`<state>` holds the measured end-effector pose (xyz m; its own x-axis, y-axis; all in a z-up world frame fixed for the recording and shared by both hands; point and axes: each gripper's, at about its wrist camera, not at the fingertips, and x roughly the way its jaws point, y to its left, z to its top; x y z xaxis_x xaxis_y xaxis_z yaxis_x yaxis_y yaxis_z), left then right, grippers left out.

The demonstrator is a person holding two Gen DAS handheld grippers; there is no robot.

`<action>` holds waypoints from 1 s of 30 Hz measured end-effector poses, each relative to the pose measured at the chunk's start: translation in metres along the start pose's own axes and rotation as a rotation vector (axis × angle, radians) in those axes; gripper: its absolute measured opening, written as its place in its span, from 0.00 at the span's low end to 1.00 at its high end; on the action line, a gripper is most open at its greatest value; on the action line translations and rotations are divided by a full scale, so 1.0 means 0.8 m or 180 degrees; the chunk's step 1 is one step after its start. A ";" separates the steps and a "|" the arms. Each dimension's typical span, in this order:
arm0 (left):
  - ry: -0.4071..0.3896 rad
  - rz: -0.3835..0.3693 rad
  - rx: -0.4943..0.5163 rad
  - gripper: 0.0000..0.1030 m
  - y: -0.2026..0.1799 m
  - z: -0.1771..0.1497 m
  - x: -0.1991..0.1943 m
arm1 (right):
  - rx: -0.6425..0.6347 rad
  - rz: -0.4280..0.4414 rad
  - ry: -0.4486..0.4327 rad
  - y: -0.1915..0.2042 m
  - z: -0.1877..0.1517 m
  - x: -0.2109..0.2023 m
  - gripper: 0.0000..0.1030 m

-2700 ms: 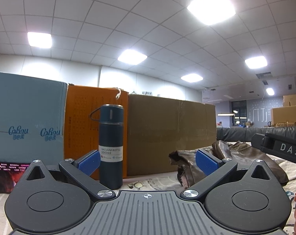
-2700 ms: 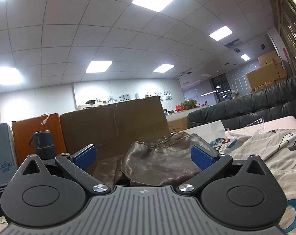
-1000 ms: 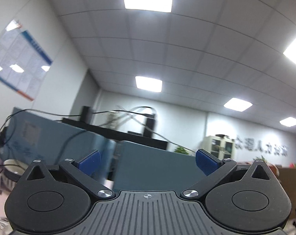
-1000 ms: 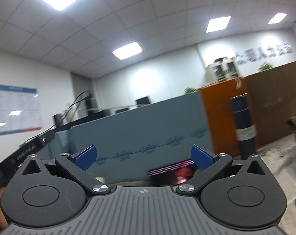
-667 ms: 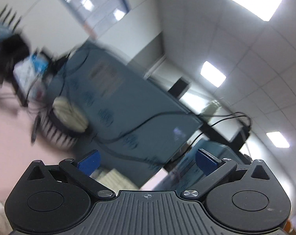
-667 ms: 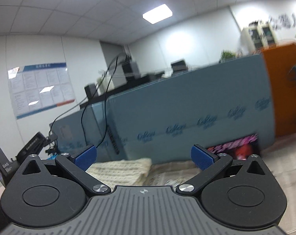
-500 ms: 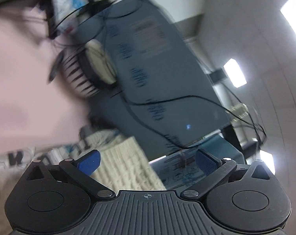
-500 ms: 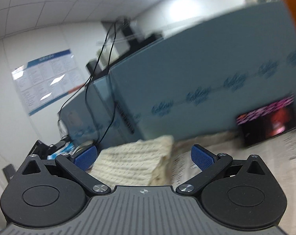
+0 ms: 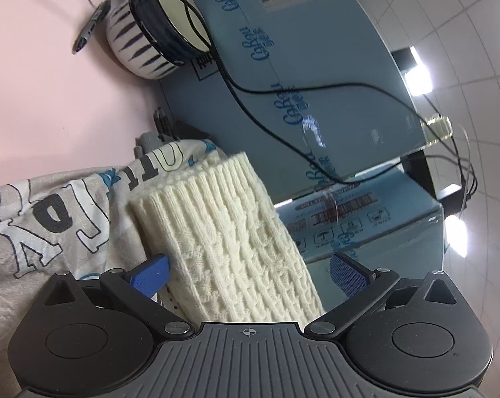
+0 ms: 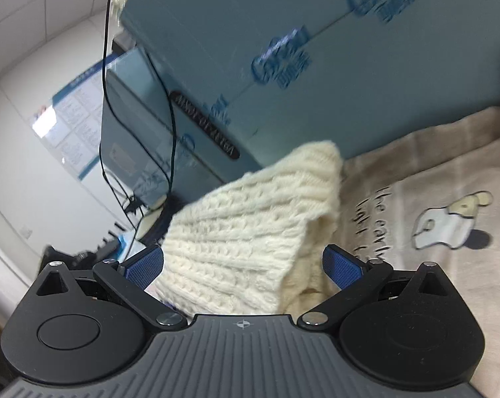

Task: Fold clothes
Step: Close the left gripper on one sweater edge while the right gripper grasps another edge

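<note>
- Lying between the spread fingers of both grippers, the cream knit sweater (image 9: 226, 232) rests on a printed cloth (image 9: 47, 219); neither gripper clamps it.
- Left gripper (image 9: 250, 270): fingers apart. The left blue pad sits just beside the knit edge; the right pad stands clear of it.
- Right gripper (image 10: 243, 265): fingers apart, with a folded corner of the sweater (image 10: 250, 232) between them.
- The cloth carries large outlined block letters, not legible as a word in the left view. In the right view the cloth (image 10: 415, 199) shows handwriting beginning "the early" and a small cartoon figure (image 10: 448, 220).
- A blue-grey box (image 9: 283, 76) stands behind the sweater, printed repeatedly with a script logo reading approximately "CoRou"; its white label is too small to read.
- A striped bowl (image 9: 157, 23) and a pen (image 9: 90, 26) lie on the pink desk (image 9: 51, 99). Black cables (image 9: 283, 89) cross the box.
</note>
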<state>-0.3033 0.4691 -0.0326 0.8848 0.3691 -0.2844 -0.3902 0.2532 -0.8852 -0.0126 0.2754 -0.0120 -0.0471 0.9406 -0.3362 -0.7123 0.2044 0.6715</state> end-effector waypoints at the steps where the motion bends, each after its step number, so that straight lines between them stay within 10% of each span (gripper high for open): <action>1: 0.0035 0.0040 0.0033 1.00 -0.001 -0.001 0.002 | -0.0009 -0.0027 -0.0006 -0.001 -0.001 0.003 1.00; 15: -0.0504 0.1144 0.1478 0.98 -0.044 -0.028 0.067 | -0.0070 -0.0120 0.0110 -0.009 -0.005 0.038 1.00; 21: -0.0832 0.1185 0.1994 0.40 -0.063 -0.046 0.050 | -0.0136 -0.0265 0.0008 -0.002 -0.012 0.042 0.76; 30: -0.1163 0.0972 0.2404 0.33 -0.101 -0.069 0.012 | -0.0098 -0.0035 -0.0105 -0.009 -0.010 0.018 0.47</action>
<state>-0.2488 0.4026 0.0160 0.6287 0.7463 -0.2188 -0.7735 0.5710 -0.2749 -0.0138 0.2855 -0.0271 -0.0164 0.9468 -0.3213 -0.7338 0.2069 0.6471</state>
